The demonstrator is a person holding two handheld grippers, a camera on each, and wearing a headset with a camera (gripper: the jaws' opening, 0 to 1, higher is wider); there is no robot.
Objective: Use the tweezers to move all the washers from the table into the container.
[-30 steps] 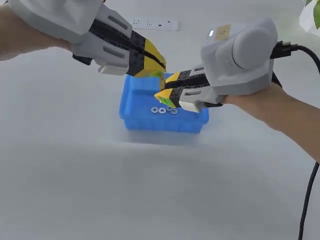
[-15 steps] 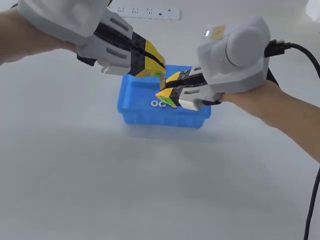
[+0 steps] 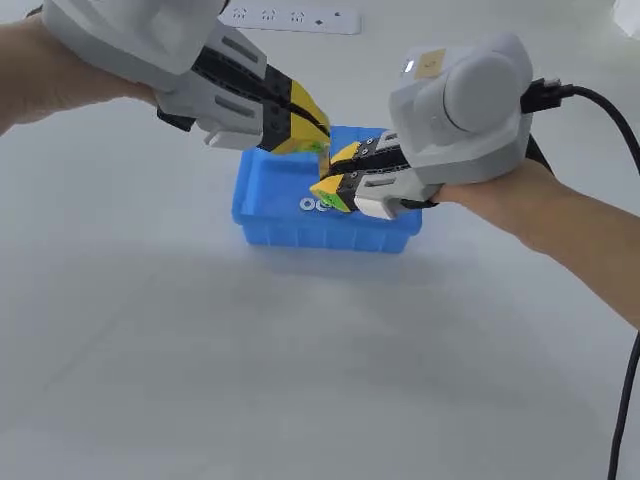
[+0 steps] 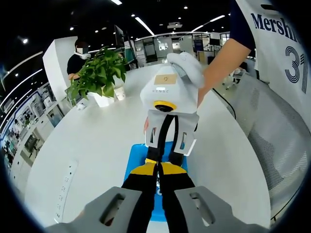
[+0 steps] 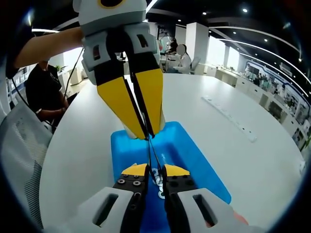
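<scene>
A blue container (image 3: 300, 238) stands on the white table, and washers (image 3: 310, 205) lie on its floor. My left gripper (image 3: 318, 135) comes in from the upper left, shut on the top of thin dark tweezers (image 5: 149, 148). The tweezers run down from its yellow tips (image 5: 146, 133) into my right gripper (image 5: 155, 171), which is shut on their lower part just above the washers (image 5: 161, 193). In the head view the right gripper (image 3: 326, 190) hovers over the container's middle and hides part of the washers. The container's blue wall (image 4: 133, 155) shows under the left gripper (image 4: 158, 169).
A white power strip (image 3: 290, 17) lies at the table's far edge. A black cable (image 3: 600, 110) trails from the right gripper. A potted plant (image 4: 99, 73) stands further along the table. White tabletop spreads on all sides of the container.
The camera has shifted, so the container sits a little higher in the picture. Both grippers keep the same hold over the container; fewer washers show beside the right gripper.
</scene>
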